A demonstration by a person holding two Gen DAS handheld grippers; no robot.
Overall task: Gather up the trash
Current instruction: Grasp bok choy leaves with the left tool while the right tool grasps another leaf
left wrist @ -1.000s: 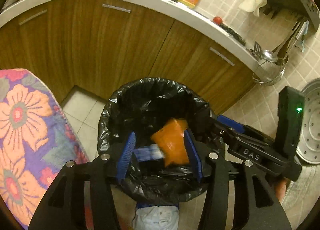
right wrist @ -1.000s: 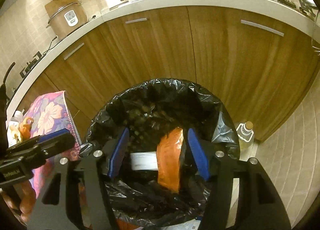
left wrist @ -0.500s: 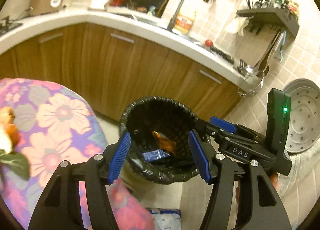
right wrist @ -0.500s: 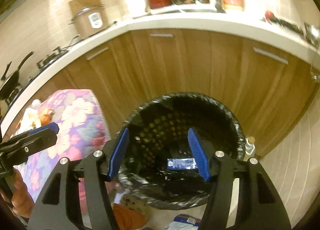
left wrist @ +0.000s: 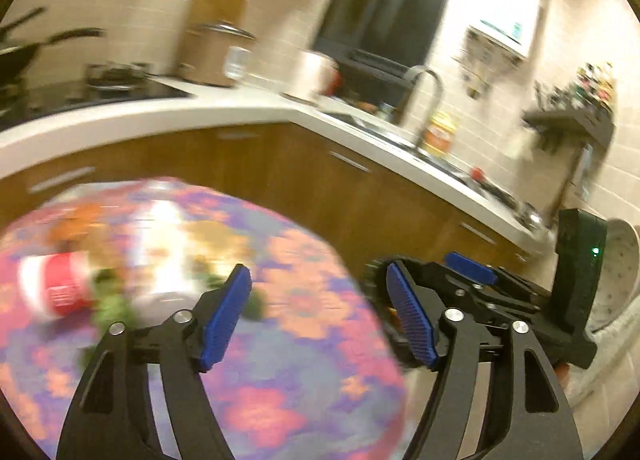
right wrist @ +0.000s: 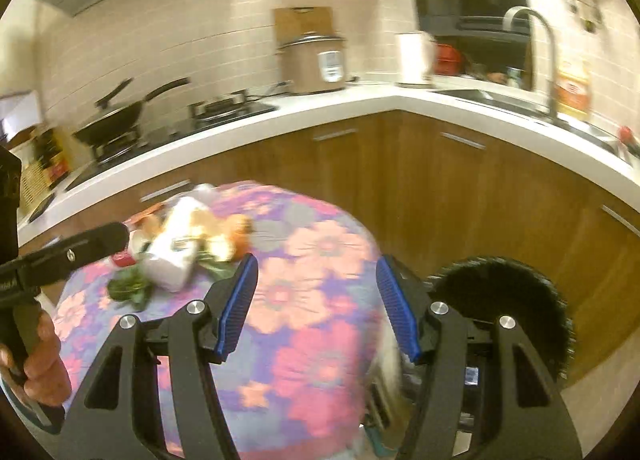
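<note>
— What are the grippers doing?
— I'm seeing the left gripper [left wrist: 318, 310] spreading wider, empty; the right gripper [right wrist: 316, 304] gaping, empty; trash [right wrist: 176, 250] is lying far-left on the floral table [right wrist: 320, 340]; bin [right wrist: 516, 300] sitting right.

Kitchen corner with a covered table and a trash bin before the cabinets

The table [right wrist: 312, 300] stands in front of the cabinets [right wrist: 460, 196], and the trash bin [right wrist: 508, 300] stands on the floor at its right side, just beside it. On the far left part of the table lies a heap of trash [right wrist: 188, 248], with a paper carton [right wrist: 176, 256] in the middle and leaves [right wrist: 128, 288] before it. Behind, on the counter [right wrist: 360, 104], a wok [right wrist: 116, 120] sits on the stove at left, a rice cooker [right wrist: 316, 60] is in the corner, and the faucet [right wrist: 536, 40] rises over the sink at right.
</note>
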